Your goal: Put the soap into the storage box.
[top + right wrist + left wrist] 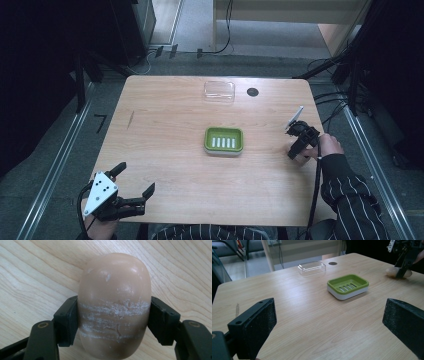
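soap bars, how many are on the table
1: a beige oval soap bar at the table's right edge, between the right gripper jaws. None lies in the green slotted soap dish.

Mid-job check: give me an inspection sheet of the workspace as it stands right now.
Surface: wooden table, dark round grommet at far edge.
Job's things: beige soap bar on the table, between the right tool's jaws; green soap dish mid-table, empty.
Clutter: clear plastic lid near far edge.
Grippers: left tool open at near-left corner; right tool shut on the soap.
Cables: black cable trails from right tool.
Surroundings: grey floor, floor cables beyond the table.
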